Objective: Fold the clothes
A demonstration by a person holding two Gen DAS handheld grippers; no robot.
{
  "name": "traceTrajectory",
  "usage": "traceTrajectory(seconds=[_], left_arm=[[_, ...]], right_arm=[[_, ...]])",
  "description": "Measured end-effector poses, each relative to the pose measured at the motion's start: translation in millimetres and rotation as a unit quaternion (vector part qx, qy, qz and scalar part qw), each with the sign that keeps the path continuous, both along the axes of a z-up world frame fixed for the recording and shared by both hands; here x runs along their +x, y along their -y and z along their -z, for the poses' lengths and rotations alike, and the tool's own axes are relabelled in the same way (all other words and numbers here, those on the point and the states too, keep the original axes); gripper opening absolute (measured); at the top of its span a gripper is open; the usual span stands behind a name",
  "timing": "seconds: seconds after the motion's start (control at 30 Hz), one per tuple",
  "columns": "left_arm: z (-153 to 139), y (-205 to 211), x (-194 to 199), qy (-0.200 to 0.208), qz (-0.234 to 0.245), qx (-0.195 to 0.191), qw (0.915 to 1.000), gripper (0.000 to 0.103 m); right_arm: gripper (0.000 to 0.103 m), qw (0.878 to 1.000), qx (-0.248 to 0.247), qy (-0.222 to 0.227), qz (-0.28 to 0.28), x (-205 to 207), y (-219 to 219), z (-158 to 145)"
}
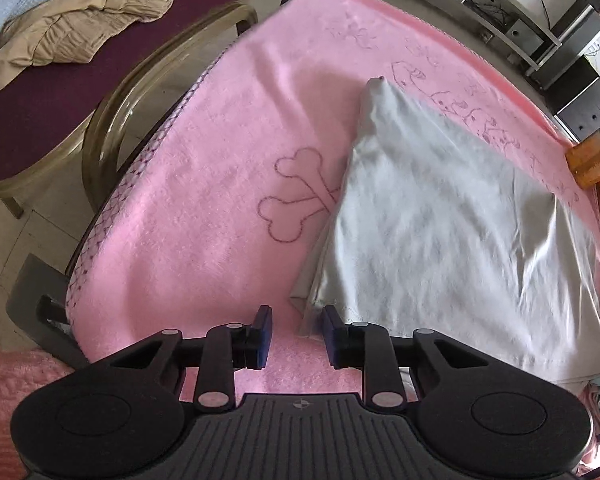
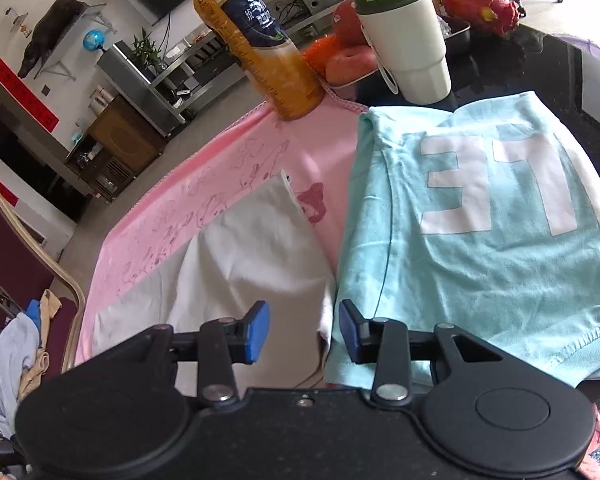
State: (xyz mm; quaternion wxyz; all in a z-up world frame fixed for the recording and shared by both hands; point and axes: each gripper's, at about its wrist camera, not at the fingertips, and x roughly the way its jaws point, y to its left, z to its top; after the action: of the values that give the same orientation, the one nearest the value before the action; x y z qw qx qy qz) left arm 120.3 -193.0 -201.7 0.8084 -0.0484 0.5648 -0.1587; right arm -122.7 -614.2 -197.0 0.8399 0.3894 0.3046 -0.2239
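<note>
A white garment (image 1: 440, 232) lies folded on the pink towel (image 1: 204, 184) that covers the table. Its near left corner reaches into the gap of my left gripper (image 1: 298, 330), which is open just above the towel; the pads do not press the cloth. In the right wrist view the same white garment (image 2: 252, 264) lies left of a folded teal T-shirt (image 2: 480, 240) with large white letters. My right gripper (image 2: 303, 330) is open over the seam where both garments meet, and their edges show between its fingers.
Along the far table edge stand an orange juice bottle (image 2: 260, 40), a white cup with a green lid (image 2: 408, 44), oranges and apples (image 2: 340, 56) and a dragon fruit (image 2: 480, 0). A chair (image 1: 40, 120) to the left holds a beige garment (image 1: 92, 28).
</note>
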Motion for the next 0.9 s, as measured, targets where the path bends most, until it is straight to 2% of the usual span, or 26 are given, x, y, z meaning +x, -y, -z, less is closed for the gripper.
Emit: traceTrajectory(seconds=[0.17, 0.23, 0.4, 0.53, 0.57, 0.6, 0.63, 0.67, 0.73, 0.8, 0.9], left_arm=[[-2.9, -2.1, -0.7, -0.011, -0.008, -0.039, 0.9992, 0.026], [-0.9, 0.2, -1.4, -0.009, -0.009, -0.032, 0.9994, 0.026], [4.8, 7.9, -2.1, -0.018, 0.000, -0.027, 0.9995, 0.026], [5.3, 12.6, -4.1, -0.010, 0.010, -0.020, 0.9997, 0.026], [5.3, 13.1, -4.5, -0.008, 0.011, -0.019, 0.9997, 0.025], [5.3, 12.9, -4.8, -0.007, 0.011, -0.018, 0.9997, 0.023], [5.1, 12.4, -5.3, -0.005, 0.011, -0.018, 0.9998, 0.012], [4.4, 11.2, -6.1, -0.003, 0.009, -0.020, 0.9998, 0.004], [-0.3, 6.7, -7.9, 0.007, 0.006, -0.035, 0.9994, 0.003], [-9.9, 1.8, -10.5, 0.029, 0.007, -0.055, 0.9981, 0.003], [-22.9, -12.9, -9.8, 0.046, -0.010, -0.109, 0.9929, 0.003]], right_arm=[[0.037, 1.000, 0.008, 0.010, 0.021, -7.5, 5.5, 0.9], [0.032, 0.999, 0.016, 0.004, 0.028, -7.1, 8.8, 3.8], [0.032, 0.999, 0.037, -0.009, 0.026, 5.0, 13.6, 10.4], [0.032, 0.998, 0.037, -0.049, 0.016, 23.6, 10.4, 16.7], [0.028, 0.997, 0.031, -0.062, 0.015, 27.4, 7.8, 18.0], [0.016, 0.997, 0.024, -0.076, 0.014, 31.0, 5.1, 19.0], [0.008, 0.996, 0.012, -0.087, 0.016, 33.0, 2.2, 18.6], [0.005, 0.997, 0.011, -0.079, 0.017, 31.4, 1.3, 16.8], [0.005, 0.998, 0.014, -0.056, 0.020, 26.8, 0.3, 12.7], [0.005, 0.999, 0.037, 0.000, 0.021, 16.8, 1.6, 8.1], [0.005, 0.994, 0.088, 0.062, 0.030, 3.5, 7.2, 7.9]])
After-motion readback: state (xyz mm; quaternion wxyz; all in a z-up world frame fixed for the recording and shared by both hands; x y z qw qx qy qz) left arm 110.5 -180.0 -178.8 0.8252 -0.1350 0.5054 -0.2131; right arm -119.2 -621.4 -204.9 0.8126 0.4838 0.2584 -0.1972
